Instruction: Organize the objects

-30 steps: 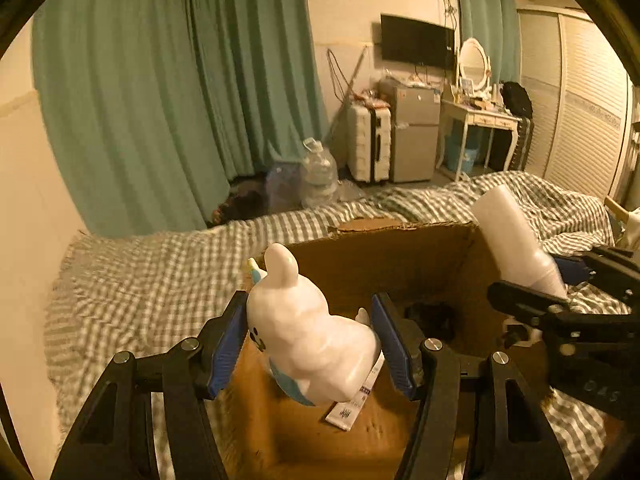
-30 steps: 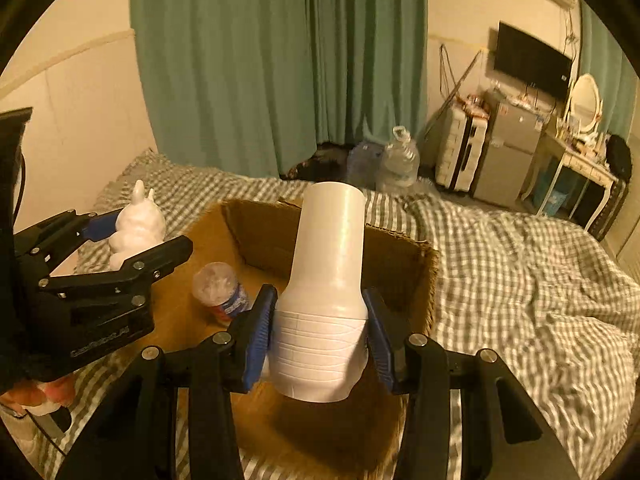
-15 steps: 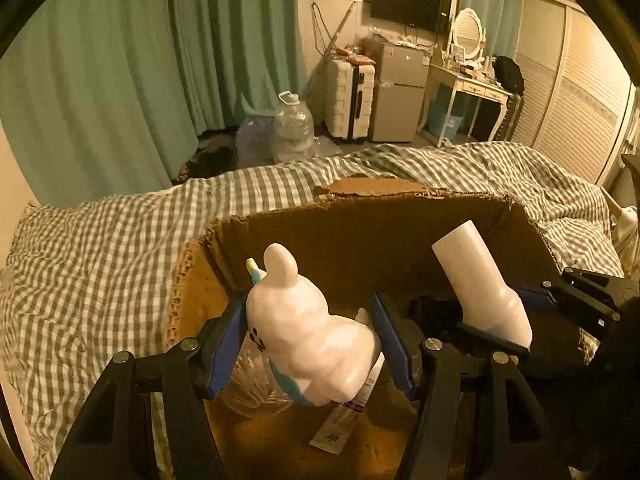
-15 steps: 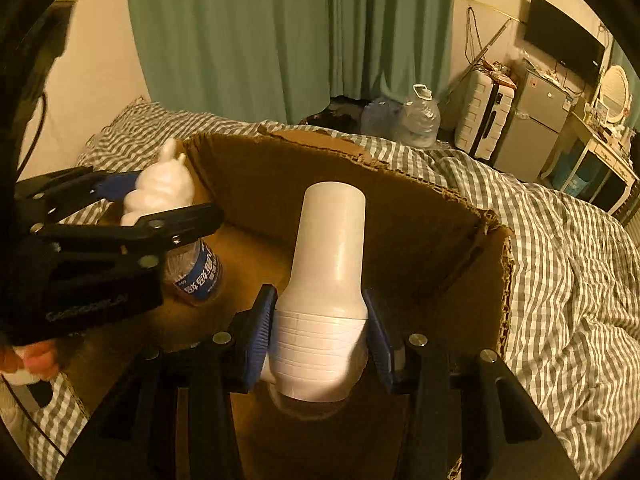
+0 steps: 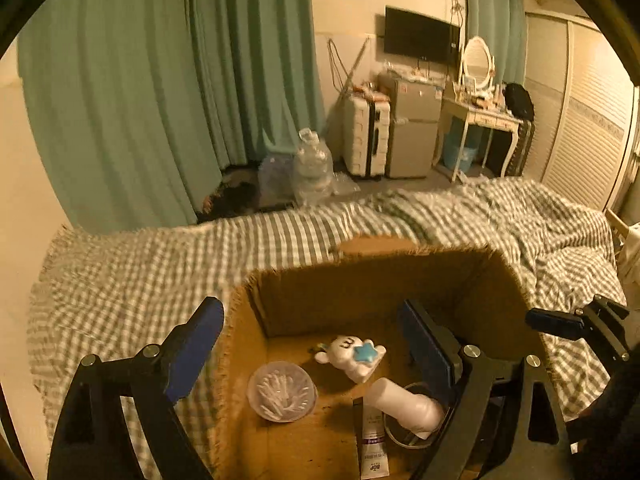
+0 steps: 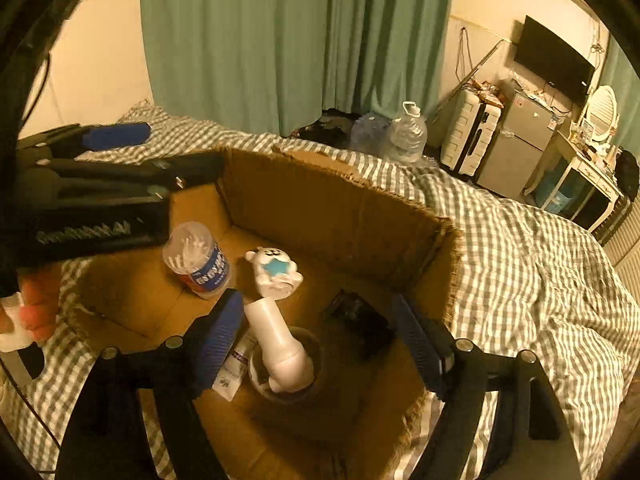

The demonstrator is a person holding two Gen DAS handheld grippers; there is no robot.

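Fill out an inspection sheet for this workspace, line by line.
Surface: checked bedspread, rumpled.
Job's things: cardboard box holding bear figure, white bottle lying tilted, cotton swab jar, tube, dark object.
Clutter: nothing seen.
Grippers: left gripper and right gripper jaws just opened, both empty above the box.
Cables: wires near TV.
Surroundings: green curtains, suitcase, fridge, water jugs.

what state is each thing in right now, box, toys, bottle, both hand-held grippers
box: open-topped, on the checked blanket
bear toy: lying in the box, released
white bottle: tipped over in the box, base on a clear round lid
swab jar: standing in the box, lid on
tube: flat on the box floor
left hand-held gripper: just opened, empty
right hand-held gripper: just opened, empty
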